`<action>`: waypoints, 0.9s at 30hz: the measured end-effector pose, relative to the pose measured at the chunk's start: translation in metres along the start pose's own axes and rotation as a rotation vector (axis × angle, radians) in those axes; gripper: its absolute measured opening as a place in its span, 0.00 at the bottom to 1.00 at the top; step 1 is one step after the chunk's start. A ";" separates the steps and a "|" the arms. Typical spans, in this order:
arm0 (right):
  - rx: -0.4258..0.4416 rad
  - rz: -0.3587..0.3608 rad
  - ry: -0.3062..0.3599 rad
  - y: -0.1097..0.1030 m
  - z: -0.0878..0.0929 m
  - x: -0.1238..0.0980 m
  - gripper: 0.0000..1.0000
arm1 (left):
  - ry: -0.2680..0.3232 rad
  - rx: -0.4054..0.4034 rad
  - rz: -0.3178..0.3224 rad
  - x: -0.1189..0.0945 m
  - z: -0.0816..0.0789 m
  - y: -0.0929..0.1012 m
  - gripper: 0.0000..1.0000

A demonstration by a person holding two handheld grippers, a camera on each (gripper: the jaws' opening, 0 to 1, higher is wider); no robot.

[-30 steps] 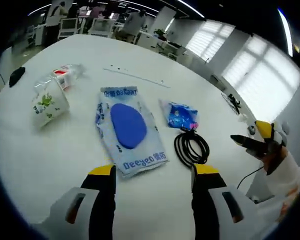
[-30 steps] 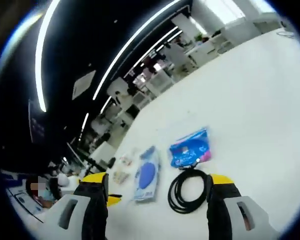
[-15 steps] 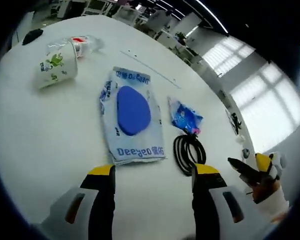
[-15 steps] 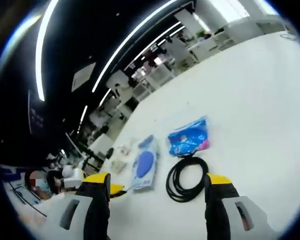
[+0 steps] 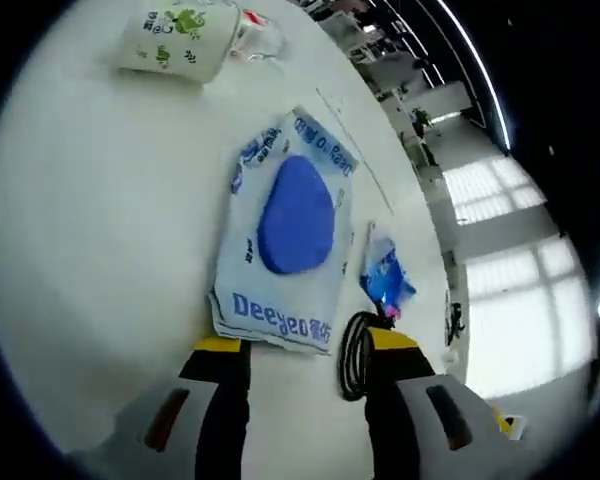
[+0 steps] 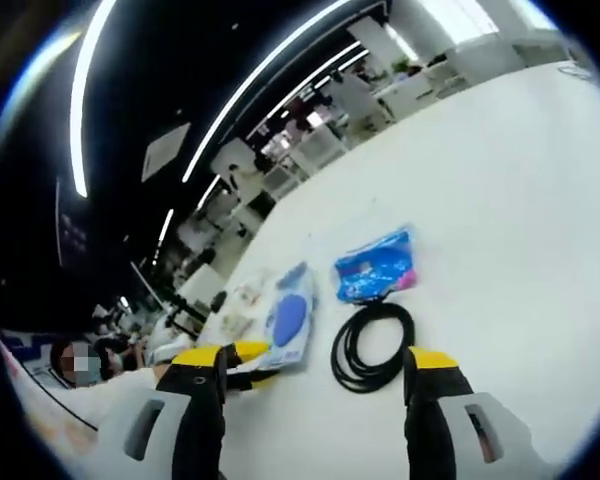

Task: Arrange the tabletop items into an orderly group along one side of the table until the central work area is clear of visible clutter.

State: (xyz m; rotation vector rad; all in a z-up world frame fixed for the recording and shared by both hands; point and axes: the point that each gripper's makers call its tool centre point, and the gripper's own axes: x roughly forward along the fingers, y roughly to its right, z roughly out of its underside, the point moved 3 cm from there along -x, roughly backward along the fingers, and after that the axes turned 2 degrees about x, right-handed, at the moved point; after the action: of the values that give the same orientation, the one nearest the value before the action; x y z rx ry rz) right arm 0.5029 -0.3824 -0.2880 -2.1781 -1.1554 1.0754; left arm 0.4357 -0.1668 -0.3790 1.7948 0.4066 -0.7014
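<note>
Closing in now, the left gripper [image 5: 297,365] sits much nearer the wet-wipes pack [image 5: 288,235] than a second ago, its yellow-tipped jaws spread wide and empty, the near edge of the pack lying just ahead of the gap between them. The pack lies flat on the white table [image 5: 100,220], blue oval lid up, its printed end towards the jaws. Just beside it, off the left gripper's right jaw, lies the coiled black cable [image 5: 352,352], and beyond the coil the small blue packet [image 5: 385,281], close to the pack's long edge. Far across the table a paper cup [image 5: 173,42] with green print lies on its side, with a crumpled clear wrapper [image 5: 252,30] touching it.

Over in the right gripper view, the right gripper [image 6: 314,372] hangs above the table [image 6: 520,220], jaws also wide apart and holding nothing. Between them sits the black cable [image 6: 371,344], the blue packet [image 6: 377,264] just past it, touching or nearly so. To the left lies the wipes pack [image 6: 289,323], and the other gripper's yellow tips [image 6: 248,352] poke in at its near end. Whether they touch it cannot be told. Desks, chairs and ceiling light strips fill the room behind.
</note>
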 end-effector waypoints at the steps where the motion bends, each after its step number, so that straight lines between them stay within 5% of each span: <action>1: 0.003 0.003 -0.002 0.001 0.001 0.000 0.73 | 0.020 -0.011 -0.008 0.001 -0.002 -0.003 0.28; 4: 0.013 0.011 -0.002 0.004 0.002 -0.001 0.70 | 0.065 -0.079 -0.029 -0.002 -0.006 -0.015 0.01; 6: 0.018 0.009 0.003 0.002 0.002 -0.002 0.70 | 0.111 -0.153 -0.007 -0.006 -0.012 -0.016 0.00; 10: 0.021 0.006 0.008 0.000 0.003 -0.003 0.69 | 0.114 -0.128 -0.007 -0.014 -0.015 -0.017 0.00; 17: 0.083 -0.040 -0.021 -0.014 0.011 0.005 0.69 | 0.189 -0.122 0.133 -0.041 -0.032 0.007 0.00; 27: 0.299 -0.211 -0.144 -0.058 0.033 0.066 0.67 | 0.177 -0.080 0.328 -0.073 -0.026 0.047 0.00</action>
State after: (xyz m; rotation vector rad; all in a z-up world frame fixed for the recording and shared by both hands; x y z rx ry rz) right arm 0.4712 -0.2948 -0.2968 -1.7341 -1.1704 1.2378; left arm 0.4146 -0.1530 -0.2919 1.7977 0.2442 -0.2943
